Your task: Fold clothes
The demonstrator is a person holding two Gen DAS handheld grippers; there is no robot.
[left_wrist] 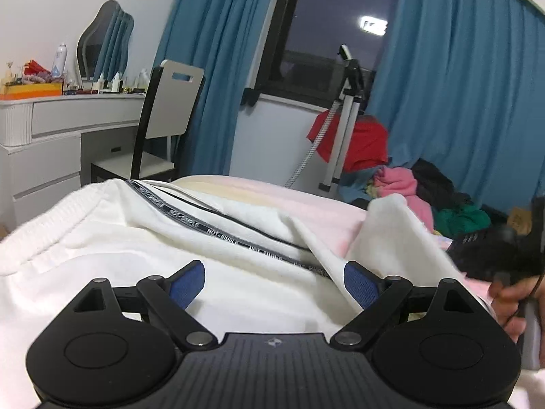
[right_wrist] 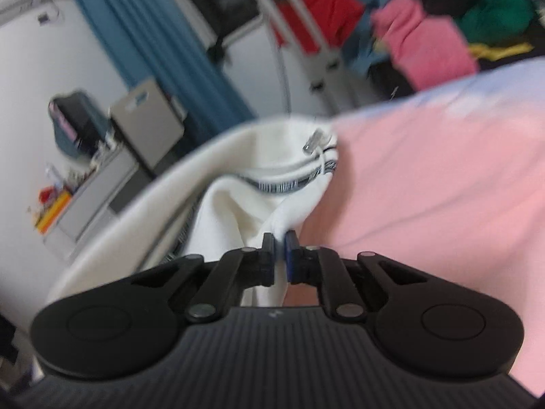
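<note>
The garment is lying spread on the bed, with the left claw hovering over it. Beyond the bed's left side a chair is standing against the desk. A clothes pile is sitting behind the bed at the right.

We hold our left gripper low and level, its jaws spread wide, the blue pads facing each other across an empty gap. Our right gripper is tilted, and its jaws are pressed together, pinching a fold of the white garment between the pads. In the left wrist view, our right hand shows at the right edge, fingers wrapped around the handle there.
</note>
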